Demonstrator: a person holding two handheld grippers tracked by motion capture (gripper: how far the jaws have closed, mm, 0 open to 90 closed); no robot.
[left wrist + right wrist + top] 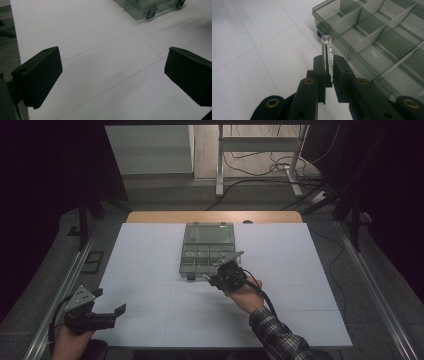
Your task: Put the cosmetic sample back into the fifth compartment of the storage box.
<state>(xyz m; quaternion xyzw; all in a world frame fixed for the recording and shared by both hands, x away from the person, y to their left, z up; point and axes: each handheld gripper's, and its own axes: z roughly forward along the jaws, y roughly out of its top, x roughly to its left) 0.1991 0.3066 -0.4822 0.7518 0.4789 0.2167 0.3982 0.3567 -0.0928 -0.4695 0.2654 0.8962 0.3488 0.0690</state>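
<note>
Right gripper view: clear tube (326, 50) between hand-held gripper (329, 67) jaws

Box (207, 251): smoky grey-green, see-through plastic, dividers the same tint; latches (151, 14) darker grey. Tube (327, 53) between the right gripper's (329, 72) jaws: clear, glassy, with a thin dark line down its length. Both grippers black, left gripper (112, 75) matt; brass-coloured rivets on the right one; grey plate (80, 296) on the left one. Table (150, 250): white sheet with faint thin grey lines, tan wood edge (215, 217) at the far side. Sleeve (280, 335): dark plaid, light checks. Floor (165, 195) grey.
</note>
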